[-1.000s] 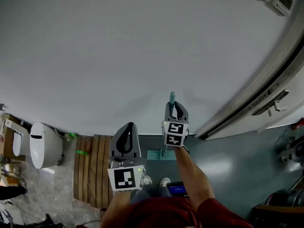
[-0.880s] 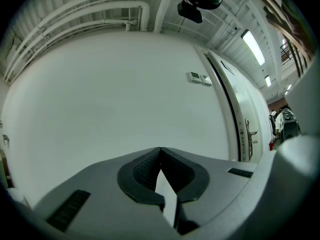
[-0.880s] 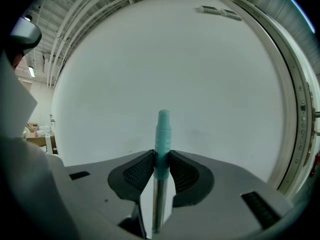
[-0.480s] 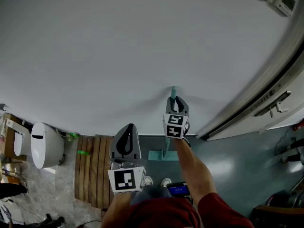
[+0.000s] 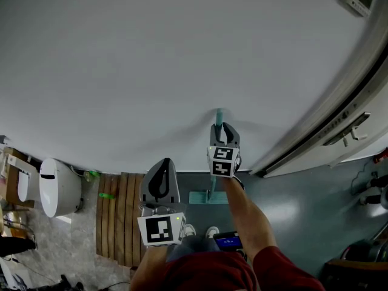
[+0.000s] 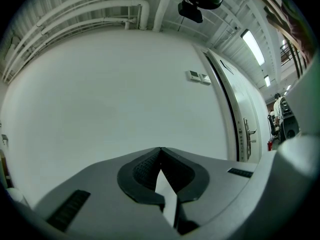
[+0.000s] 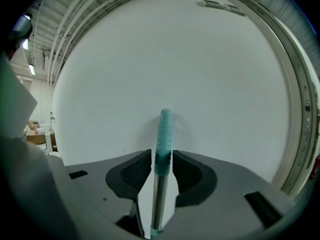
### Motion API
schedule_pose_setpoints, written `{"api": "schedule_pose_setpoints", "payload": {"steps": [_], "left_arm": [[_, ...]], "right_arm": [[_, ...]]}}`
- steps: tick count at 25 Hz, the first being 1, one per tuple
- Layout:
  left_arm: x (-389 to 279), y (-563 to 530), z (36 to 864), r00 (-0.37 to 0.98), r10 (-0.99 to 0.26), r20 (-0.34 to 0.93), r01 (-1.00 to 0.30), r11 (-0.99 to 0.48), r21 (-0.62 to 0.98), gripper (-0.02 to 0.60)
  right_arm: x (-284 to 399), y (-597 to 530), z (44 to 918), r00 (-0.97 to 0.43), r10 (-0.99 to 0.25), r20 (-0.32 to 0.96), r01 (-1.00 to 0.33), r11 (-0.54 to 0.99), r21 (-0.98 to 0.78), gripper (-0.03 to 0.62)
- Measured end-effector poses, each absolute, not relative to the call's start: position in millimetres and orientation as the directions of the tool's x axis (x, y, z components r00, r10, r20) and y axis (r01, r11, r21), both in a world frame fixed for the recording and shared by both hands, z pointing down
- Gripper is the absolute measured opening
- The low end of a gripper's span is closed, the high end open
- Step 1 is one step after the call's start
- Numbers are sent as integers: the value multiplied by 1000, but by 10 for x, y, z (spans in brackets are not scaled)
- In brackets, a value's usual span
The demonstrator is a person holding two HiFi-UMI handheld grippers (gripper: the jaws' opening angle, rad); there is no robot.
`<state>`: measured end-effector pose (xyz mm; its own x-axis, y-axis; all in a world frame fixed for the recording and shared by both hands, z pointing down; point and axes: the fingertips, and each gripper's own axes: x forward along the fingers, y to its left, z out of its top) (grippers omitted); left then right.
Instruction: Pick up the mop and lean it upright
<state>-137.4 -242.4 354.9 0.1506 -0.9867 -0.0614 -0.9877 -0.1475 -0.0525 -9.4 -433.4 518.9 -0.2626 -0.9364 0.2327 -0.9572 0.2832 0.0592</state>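
My right gripper's (image 7: 162,155) fingers (image 7: 134,173) have just been opening. They now stand a little apart on either side of the mop handle's (image 7: 164,129) teal grip, with the pads barely off it. The mop stands upright with its top end at the white wall (image 5: 151,71) and its teal head (image 5: 203,197) on the grey floor below. My left gripper (image 6: 160,150) has its fingers closed tip to tip on nothing, facing the bare wall beside the right one.

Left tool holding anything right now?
No: the left tool has its jaws shut tip to tip with nothing between them, and only the white wall shows beyond.
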Motion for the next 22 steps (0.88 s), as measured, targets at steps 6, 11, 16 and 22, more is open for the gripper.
{"api": "schedule_pose_setpoints", "payload": {"steps": [6, 11, 16, 22], "left_arm": [[-1348, -2432, 3545, 158, -986, -61, -987, -155, -49, 12], [-1321, -2414, 3553, 166, -984, -58, -986, -164, -40, 12], [-1298, -2420, 3552, 170, -984, -60, -985, -168, -38, 12], [-1274, -2433, 3596, 174, -983, -55, -985, -172, -34, 14]], "right_arm": [[-103, -4155, 5094, -293, -935, 199, -950, 308, 51, 170], [-46, -3934, 4979, -314, -937, 155, -944, 325, 51, 172], [12, -3582, 4692, -337, -937, 91, -937, 343, 67, 172], [70, -3118, 4351, -349, -937, 20, -935, 349, 56, 172]]}}
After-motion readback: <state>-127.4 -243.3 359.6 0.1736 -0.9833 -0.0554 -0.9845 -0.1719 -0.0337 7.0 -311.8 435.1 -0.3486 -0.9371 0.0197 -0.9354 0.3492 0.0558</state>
